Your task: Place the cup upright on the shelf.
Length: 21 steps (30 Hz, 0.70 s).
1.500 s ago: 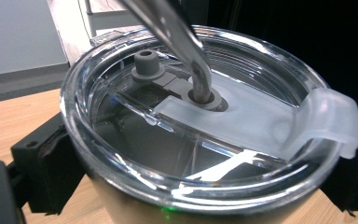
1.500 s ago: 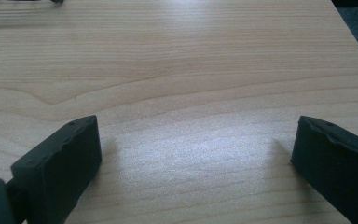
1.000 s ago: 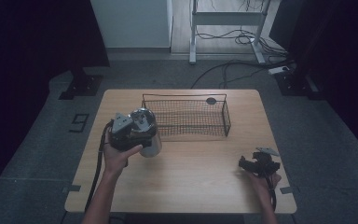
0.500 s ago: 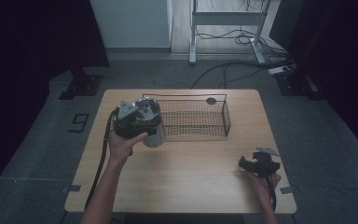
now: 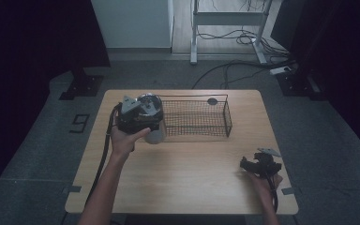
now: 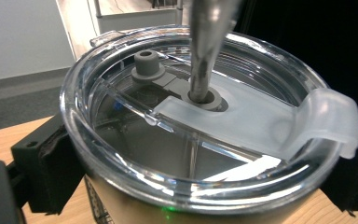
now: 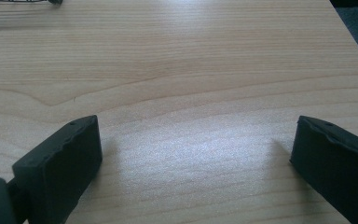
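A steel tumbler (image 5: 153, 136) with a clear lid (image 6: 205, 140) and a metal straw (image 6: 204, 46) is held at the left end of a black wire basket (image 5: 194, 117). My left gripper (image 5: 145, 115) is shut on the tumbler, one black jaw on each side just below the lid. In the left gripper view, the left gripper (image 6: 200, 191) looks down onto the lid from close up. My right gripper (image 5: 248, 164) rests near the table's front right, open. In the right gripper view, the right gripper (image 7: 196, 163) has its jaws wide apart over bare wood.
The wooden table (image 5: 192, 178) has its right edge close to the right hand. A small dark round object (image 5: 212, 101) lies at the basket's far side. The left gripper's cable (image 5: 104, 154) trails along the left forearm.
My left gripper has carried the tumbler away from the person and slightly right, up to the basket's left end. The right gripper has stayed still.
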Each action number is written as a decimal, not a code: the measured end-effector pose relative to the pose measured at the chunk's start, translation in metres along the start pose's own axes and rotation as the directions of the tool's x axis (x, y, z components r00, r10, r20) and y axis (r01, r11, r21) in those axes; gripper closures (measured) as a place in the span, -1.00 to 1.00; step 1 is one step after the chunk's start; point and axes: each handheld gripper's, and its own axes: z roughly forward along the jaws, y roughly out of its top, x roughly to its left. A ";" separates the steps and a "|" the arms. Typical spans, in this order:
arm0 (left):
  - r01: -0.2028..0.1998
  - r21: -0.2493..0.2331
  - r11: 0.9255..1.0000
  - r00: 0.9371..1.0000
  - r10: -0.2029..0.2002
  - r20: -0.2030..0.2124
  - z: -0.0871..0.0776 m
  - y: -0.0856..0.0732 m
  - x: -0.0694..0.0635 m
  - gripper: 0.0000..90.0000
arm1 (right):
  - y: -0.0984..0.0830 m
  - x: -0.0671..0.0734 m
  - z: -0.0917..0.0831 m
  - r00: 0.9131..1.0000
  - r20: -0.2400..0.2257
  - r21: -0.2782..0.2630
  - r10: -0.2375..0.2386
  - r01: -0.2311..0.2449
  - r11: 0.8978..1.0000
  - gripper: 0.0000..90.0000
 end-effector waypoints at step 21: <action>0.000 0.006 1.000 0.999 0.000 -0.034 0.026 0.021 0.001 -0.91 | 0.000 0.000 0.000 1.000 0.000 -0.002 0.003 -0.003 1.000 -0.96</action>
